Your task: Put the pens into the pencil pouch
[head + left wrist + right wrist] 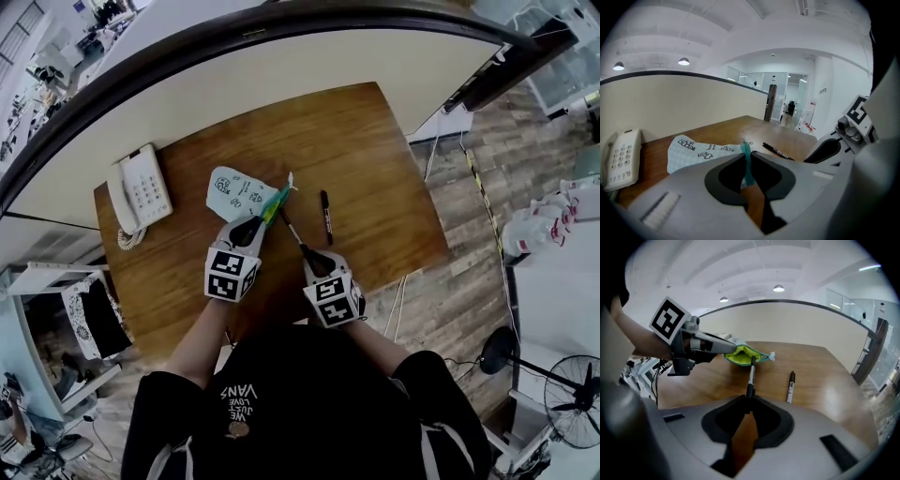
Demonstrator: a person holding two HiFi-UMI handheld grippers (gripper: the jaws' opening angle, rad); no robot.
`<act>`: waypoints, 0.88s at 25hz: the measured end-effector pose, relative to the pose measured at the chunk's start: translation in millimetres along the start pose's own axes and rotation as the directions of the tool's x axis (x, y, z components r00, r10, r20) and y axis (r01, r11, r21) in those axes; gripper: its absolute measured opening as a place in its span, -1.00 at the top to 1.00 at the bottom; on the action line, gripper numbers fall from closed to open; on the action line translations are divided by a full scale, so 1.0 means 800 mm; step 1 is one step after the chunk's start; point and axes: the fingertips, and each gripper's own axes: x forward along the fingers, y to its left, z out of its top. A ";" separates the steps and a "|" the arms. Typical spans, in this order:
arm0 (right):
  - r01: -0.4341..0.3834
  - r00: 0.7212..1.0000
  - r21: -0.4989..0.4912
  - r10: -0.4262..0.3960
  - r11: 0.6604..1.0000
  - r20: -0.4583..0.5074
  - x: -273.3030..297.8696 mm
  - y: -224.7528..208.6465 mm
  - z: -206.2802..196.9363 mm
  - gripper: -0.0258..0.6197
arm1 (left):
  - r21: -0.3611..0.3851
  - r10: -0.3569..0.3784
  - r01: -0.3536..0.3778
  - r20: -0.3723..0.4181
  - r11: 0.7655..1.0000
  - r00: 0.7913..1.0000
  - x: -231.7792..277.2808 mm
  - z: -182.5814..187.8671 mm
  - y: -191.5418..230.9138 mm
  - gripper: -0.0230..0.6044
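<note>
The pale blue printed pencil pouch (234, 192) lies mid-desk. My left gripper (255, 225) is shut on its teal zipper edge (748, 164) and lifts the mouth open, so the yellow-green lining (743, 355) shows. My right gripper (307, 253) is shut on the rear end of a slim silver-and-black pen (750, 378). The pen points away from me, with its tip at the pouch mouth. A second, black pen (325, 216) lies loose on the wood just right of the pouch; it is also in the right gripper view (790, 386) and the left gripper view (778, 151).
A white desk telephone (139, 192) sits at the left of the brown wooden desk (375, 159). A curved cream partition with a dark rim (281, 66) runs along the desk's far side. The desk's right edge drops off to a wood-pattern floor.
</note>
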 end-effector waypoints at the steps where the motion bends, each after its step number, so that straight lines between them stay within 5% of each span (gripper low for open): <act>1: -0.012 1.000 -0.010 0.012 1.000 0.000 -0.001 0.004 0.002 0.72 | 0.001 -0.004 0.004 -0.001 1.000 1.000 -0.001 -0.002 -0.003 0.78; 22: -0.144 0.990 -0.067 0.144 0.987 -0.003 0.047 0.024 0.063 0.72 | -0.016 -0.161 0.162 0.034 0.987 0.986 -0.044 -0.030 -0.071 0.78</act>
